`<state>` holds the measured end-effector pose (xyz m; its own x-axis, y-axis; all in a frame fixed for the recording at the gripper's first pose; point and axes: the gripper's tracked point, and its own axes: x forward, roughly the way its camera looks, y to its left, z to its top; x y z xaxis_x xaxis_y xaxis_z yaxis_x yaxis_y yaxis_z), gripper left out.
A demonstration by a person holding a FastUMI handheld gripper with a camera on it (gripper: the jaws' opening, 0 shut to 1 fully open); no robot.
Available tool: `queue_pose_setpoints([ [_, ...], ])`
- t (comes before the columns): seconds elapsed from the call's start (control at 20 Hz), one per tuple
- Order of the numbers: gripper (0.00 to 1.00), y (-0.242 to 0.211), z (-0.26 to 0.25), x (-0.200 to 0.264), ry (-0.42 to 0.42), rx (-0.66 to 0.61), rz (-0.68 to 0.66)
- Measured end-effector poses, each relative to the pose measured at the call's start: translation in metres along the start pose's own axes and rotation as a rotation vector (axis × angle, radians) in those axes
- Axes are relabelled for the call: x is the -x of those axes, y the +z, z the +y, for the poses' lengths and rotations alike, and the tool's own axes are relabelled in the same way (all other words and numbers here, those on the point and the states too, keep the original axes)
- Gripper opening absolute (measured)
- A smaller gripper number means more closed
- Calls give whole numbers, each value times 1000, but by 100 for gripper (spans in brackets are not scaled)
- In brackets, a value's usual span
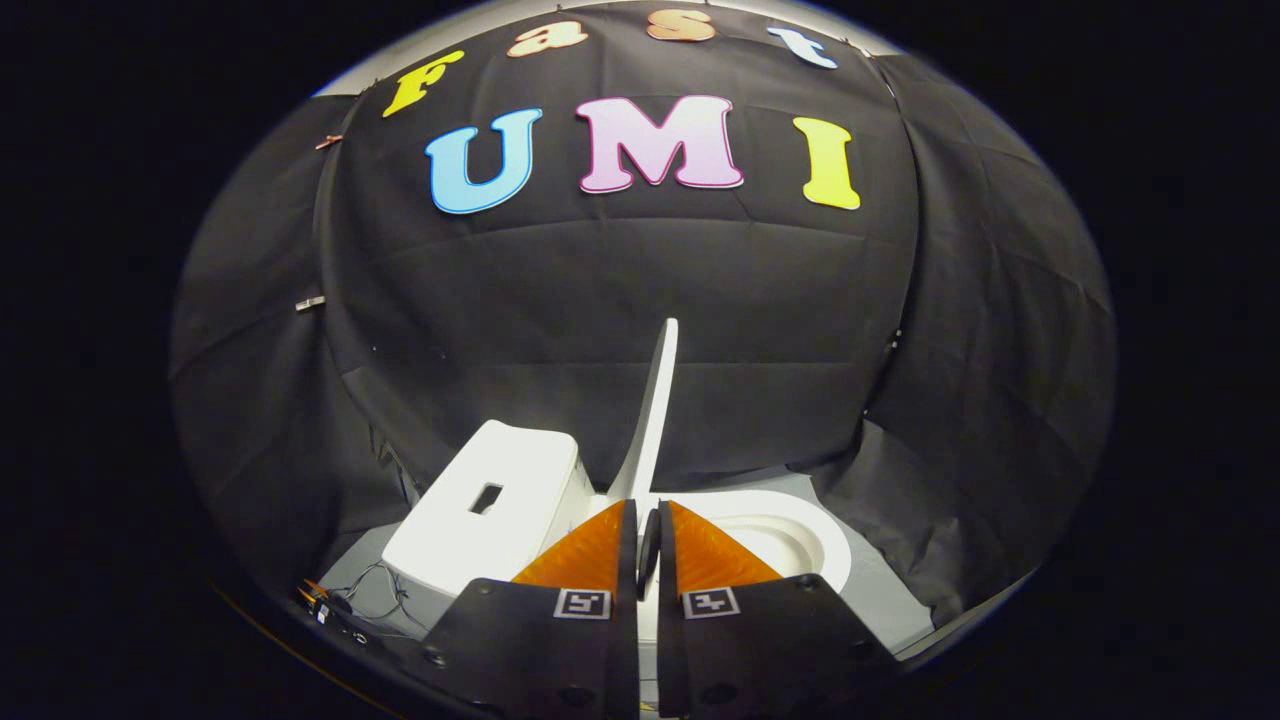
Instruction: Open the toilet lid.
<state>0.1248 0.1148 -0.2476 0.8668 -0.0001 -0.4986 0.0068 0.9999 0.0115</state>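
The claw (647,540) is pinched narrow on the edge of the thin white plastic toilet lid (655,420), which rises nearly upright just ahead. It looks light, stiff and slippery. Beyond-right lies the white bowl (800,535); left, the white cistern (500,500).

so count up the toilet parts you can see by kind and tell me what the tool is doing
Lid: 1, raised on edge, pinched between the tool's fingers
Tank: 1, beside the lid
Bowl: 1, uncovered, beyond the fingers
Total: 3
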Motion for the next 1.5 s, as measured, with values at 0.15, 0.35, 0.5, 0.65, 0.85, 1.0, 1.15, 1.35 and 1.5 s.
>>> queue_pose_setpoints([
  [0.15, 12, 3, 26, 0, -4, 46, -17],
  [0.35, 12, 2, 59, 1, 7, 82, -32],
  [0.5, 12, 1, 87, -2, 9, 119, -44],
  [0.65, 12, -1, 108, -4, 13, 152, -54],
  [0.85, 12, -7, 139, -6, 38, 176, -52],
  [1.0, 12, -13, 156, -8, 57, 207, -49],
  [1.15, 12, -15, 168, -8, 60, 252, -52],
  [1.35, 12, -18, 177, -10, 70, 272, -56],
  [1.5, 12, -14, 165, -8, 36, 274, -72],
])
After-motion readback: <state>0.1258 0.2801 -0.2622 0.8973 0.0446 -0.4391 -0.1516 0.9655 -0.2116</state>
